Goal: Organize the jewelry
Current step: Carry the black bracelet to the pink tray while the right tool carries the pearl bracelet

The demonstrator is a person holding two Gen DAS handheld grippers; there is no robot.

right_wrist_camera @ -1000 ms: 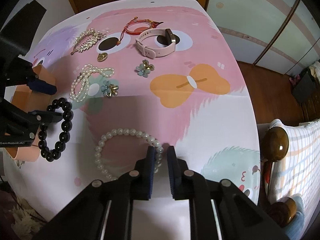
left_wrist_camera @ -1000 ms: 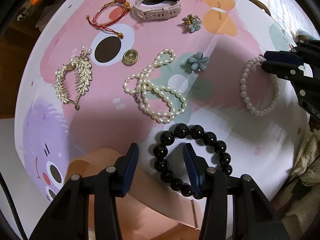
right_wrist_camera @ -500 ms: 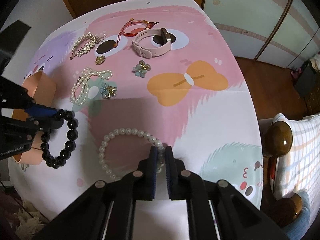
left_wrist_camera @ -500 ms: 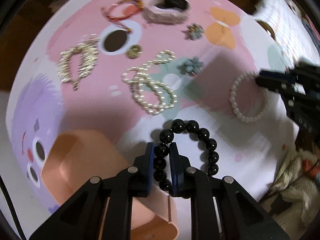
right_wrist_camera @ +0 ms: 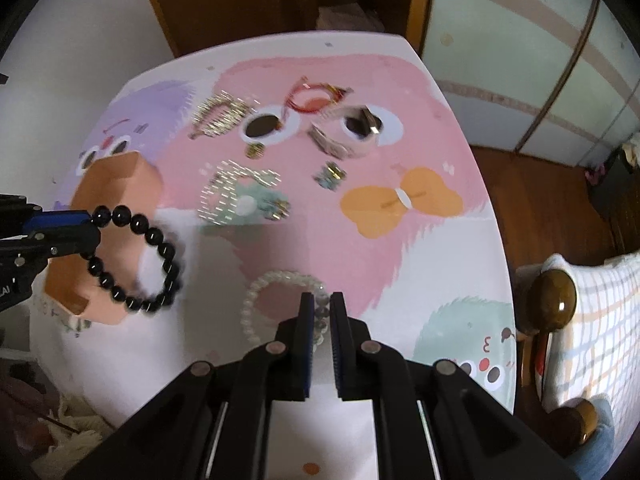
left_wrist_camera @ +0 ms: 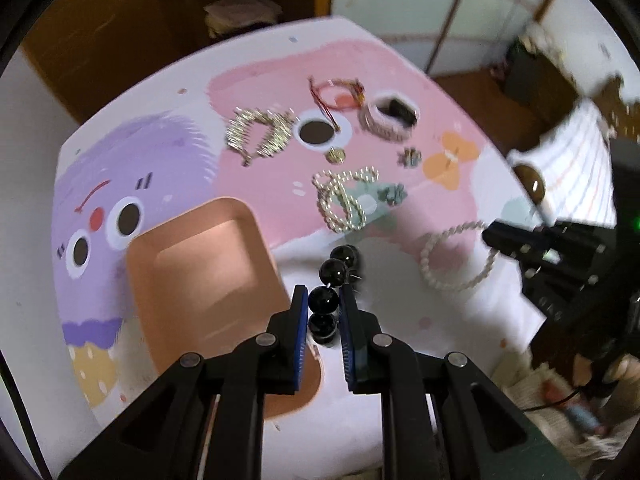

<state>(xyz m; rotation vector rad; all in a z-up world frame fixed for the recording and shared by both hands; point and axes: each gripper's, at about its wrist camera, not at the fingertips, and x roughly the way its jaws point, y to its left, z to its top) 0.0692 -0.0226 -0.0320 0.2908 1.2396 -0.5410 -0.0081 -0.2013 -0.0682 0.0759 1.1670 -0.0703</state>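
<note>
Jewelry (left_wrist_camera: 344, 204) litters cartoon-printed tablecloth (right_wrist_camera: 420, 272) beside wooden door (right_wrist_camera: 224, 0).

On the table (left_wrist_camera: 360, 432) before me, the tray (left_wrist_camera: 200, 276) lies left of my left gripper (left_wrist_camera: 323, 308) and its bead bracelet (left_wrist_camera: 334, 270), my right gripper (right_wrist_camera: 320, 312) with the pearl bracelet (right_wrist_camera: 256, 304) to its right, necklace (left_wrist_camera: 344, 200) and watch (left_wrist_camera: 390, 118) behind.
</note>
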